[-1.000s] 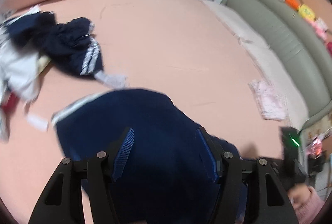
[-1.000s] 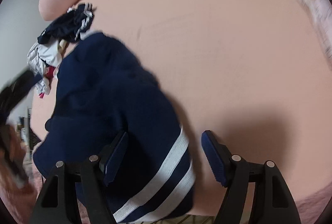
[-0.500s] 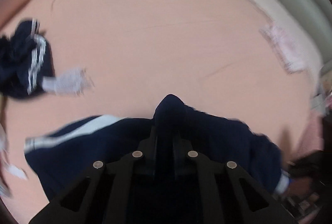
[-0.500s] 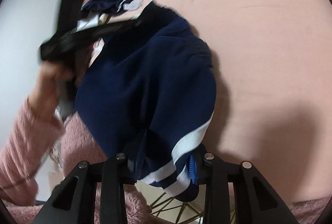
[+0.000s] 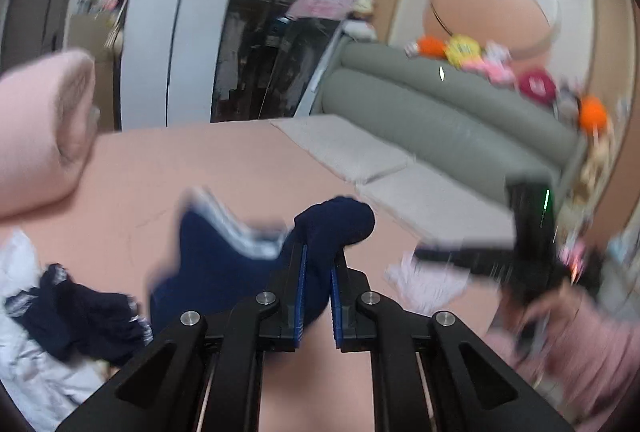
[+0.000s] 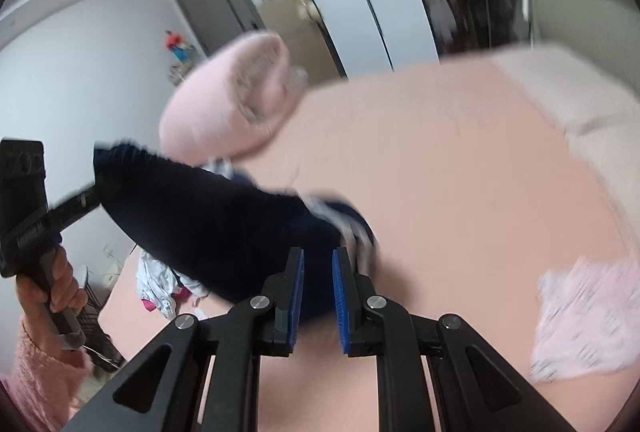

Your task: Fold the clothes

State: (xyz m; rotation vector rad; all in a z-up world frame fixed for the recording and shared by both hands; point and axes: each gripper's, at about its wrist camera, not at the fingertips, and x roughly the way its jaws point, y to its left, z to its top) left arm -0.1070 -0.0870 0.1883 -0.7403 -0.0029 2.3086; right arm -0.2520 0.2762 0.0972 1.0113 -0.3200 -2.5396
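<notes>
The left gripper (image 5: pixel 317 272) and the right gripper (image 6: pixel 318 274) are both clenched on the navy garment (image 6: pixel 208 228), which hangs stretched between them above the pink bed (image 6: pixel 460 167), near the pink pillow (image 6: pixel 232 99).

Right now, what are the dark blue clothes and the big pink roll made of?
The navy garment looks like soft, matte knit fabric: it sags between both grippers and has white stripes. The pink roll seems fuzzy fleece, a rolled blanket perhaps; blur leaves that unsure.
</notes>
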